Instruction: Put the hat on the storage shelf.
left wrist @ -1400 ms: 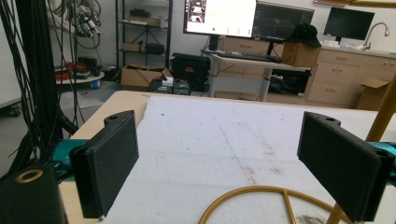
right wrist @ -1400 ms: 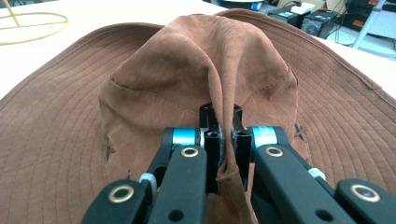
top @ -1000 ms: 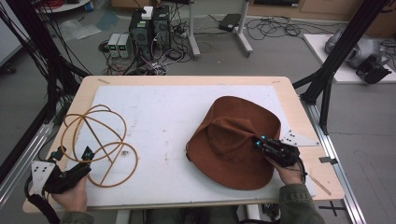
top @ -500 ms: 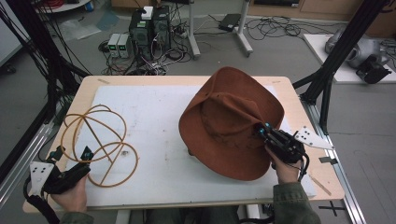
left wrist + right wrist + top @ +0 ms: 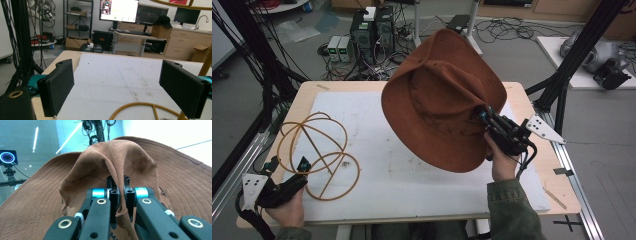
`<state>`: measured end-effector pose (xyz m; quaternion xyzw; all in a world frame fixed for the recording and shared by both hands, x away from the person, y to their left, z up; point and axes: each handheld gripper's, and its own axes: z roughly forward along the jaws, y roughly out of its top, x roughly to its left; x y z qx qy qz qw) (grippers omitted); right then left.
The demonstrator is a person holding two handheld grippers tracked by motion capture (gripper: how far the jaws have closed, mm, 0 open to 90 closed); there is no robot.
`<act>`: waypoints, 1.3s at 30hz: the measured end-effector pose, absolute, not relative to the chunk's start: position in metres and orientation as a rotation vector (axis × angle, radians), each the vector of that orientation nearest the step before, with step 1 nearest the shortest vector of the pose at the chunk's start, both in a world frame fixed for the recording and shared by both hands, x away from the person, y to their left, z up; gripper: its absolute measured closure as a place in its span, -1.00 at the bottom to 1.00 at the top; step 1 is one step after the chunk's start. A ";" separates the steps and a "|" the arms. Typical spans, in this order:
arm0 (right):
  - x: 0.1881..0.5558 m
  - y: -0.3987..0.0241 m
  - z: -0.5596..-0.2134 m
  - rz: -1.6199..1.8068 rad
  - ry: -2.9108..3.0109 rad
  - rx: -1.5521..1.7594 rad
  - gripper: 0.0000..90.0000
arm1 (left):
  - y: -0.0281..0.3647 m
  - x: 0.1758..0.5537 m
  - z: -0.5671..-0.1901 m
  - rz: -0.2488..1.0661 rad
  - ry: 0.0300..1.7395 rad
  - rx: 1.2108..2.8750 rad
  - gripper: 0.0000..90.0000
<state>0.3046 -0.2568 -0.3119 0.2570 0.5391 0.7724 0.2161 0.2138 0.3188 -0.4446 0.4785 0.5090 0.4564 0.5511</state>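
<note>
We note the brown hat (image 5: 437,95), soft suede-like cloth with a stitched brim, lifted tilted above the table (image 5: 422,185). The right hand-held gripper (image 5: 482,114) pinches a fold of it. The left hand-held gripper (image 5: 287,172) sits unclenched beside the wire stand (image 5: 317,150).

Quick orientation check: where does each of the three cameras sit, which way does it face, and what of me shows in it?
High view: above your side, facing forward and down on the table; both hands, left gripper, right gripper.
Left gripper view: rides the left gripper, looking across the table between open fingers.
Right gripper view: rides the right gripper, shut on the brown hat.
Shared: hat; wire stand.
</note>
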 end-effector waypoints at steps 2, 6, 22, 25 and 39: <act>0.307 -0.246 -0.305 2.145 1.506 0.692 0.95 | 0.319 0.214 -0.445 1.082 1.201 1.133 -0.72; 0.310 -0.228 -0.296 2.173 1.519 0.668 0.95 | 0.319 0.214 -0.445 1.075 1.207 1.129 -0.72; 0.321 -0.092 -0.267 2.259 1.702 0.503 0.95 | 0.320 0.213 -0.446 1.063 1.213 1.106 -0.72; 0.319 -0.069 -0.267 2.270 1.735 0.476 0.95 | 0.320 0.213 -0.446 1.063 1.213 1.106 -0.72; 0.315 0.003 -0.266 2.316 1.872 0.412 0.95 | 0.321 0.214 -0.446 1.067 1.211 1.110 -0.72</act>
